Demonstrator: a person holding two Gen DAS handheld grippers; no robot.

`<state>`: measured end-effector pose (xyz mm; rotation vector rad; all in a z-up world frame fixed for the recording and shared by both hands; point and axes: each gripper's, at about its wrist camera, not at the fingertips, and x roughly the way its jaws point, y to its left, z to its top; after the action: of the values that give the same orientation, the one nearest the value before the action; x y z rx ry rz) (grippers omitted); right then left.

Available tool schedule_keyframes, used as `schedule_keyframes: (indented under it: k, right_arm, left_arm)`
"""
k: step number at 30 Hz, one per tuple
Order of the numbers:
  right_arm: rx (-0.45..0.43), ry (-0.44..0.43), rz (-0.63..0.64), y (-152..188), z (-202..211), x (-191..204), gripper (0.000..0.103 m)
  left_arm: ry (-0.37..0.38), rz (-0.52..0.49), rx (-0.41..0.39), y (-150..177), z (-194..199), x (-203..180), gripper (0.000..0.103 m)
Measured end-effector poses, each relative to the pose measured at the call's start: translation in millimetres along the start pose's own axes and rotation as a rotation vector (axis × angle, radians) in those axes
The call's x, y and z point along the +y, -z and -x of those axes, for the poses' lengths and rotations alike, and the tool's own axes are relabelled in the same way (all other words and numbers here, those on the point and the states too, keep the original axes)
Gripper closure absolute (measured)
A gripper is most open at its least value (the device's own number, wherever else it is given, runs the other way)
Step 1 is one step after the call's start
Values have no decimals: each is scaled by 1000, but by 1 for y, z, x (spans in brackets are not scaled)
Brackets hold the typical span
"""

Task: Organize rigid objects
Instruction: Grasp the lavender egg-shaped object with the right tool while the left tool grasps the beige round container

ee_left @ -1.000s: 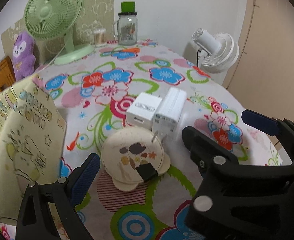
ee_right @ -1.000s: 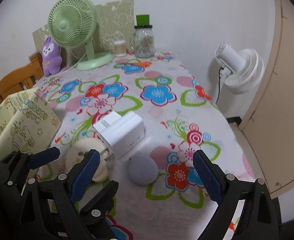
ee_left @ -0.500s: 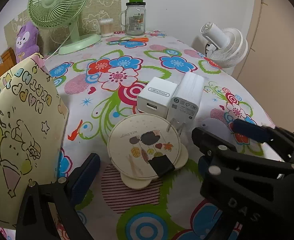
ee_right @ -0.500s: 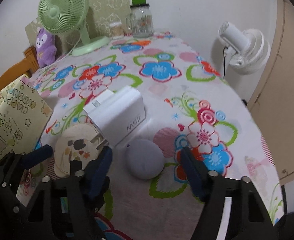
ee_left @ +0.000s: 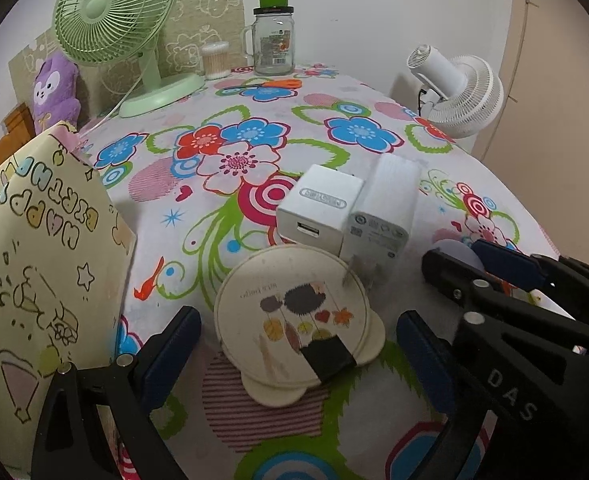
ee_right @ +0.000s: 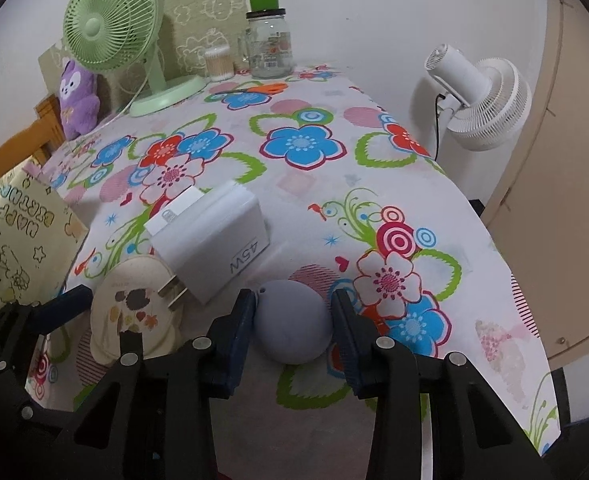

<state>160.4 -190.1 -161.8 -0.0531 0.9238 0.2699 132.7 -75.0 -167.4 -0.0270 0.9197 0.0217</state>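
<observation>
— Where the floral tablecloth (ee_right: 302, 184) nears its front edge, what does the right gripper (ee_right: 292, 320) hold?
— Its 2 blue pads, having just closed, press on either side of a grey rounded puck (ee_right: 292, 328) resting on the cloth, just in front of the 45W charger (ee_right: 210, 240).

— And the left gripper (ee_left: 294, 344)?
— Its jaws stand wide apart around a round cream coaster (ee_left: 294, 316) with a leaf print, touching nothing. 2 white chargers lie side by side just behind that coaster; the smaller one (ee_left: 318, 208) shows a USB port.

— Background?
— A green desk fan (ee_right: 114, 28) and a glass jar (ee_right: 270, 44).
</observation>
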Motion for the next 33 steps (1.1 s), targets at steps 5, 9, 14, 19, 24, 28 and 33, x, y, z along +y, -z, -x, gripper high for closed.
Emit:
schedule_keyframes:
  k: [5,9,14,19,24,28,33]
  right_arm:
    - [-4,-9,-21,-4,-1,-4,61]
    - [-7,-11,-10,-5,-1,-1,61]
    - [0,-12,-11,-4,0,2,61]
    - [2,-14,-12,-1,4,6,61]
    - [-2,-12,-4,3,12,13,61]
    - [-9,-11,-1,6,18,16,61]
    - [-24,-7,1,7,29,19,61]
  left_arm:
    - [3,15,-20,-3,0,1,21]
    - [2,23,-24,-3,0,2,21]
    - [4,28,-15,-2,2,2,21]
    - [17,37,-5,3,8,5,21]
    - [27,43,-8,8,17,6,21]
    - [28,35,-23,11,26,4,21]
    - [31,30,-38,13,36,3,21]
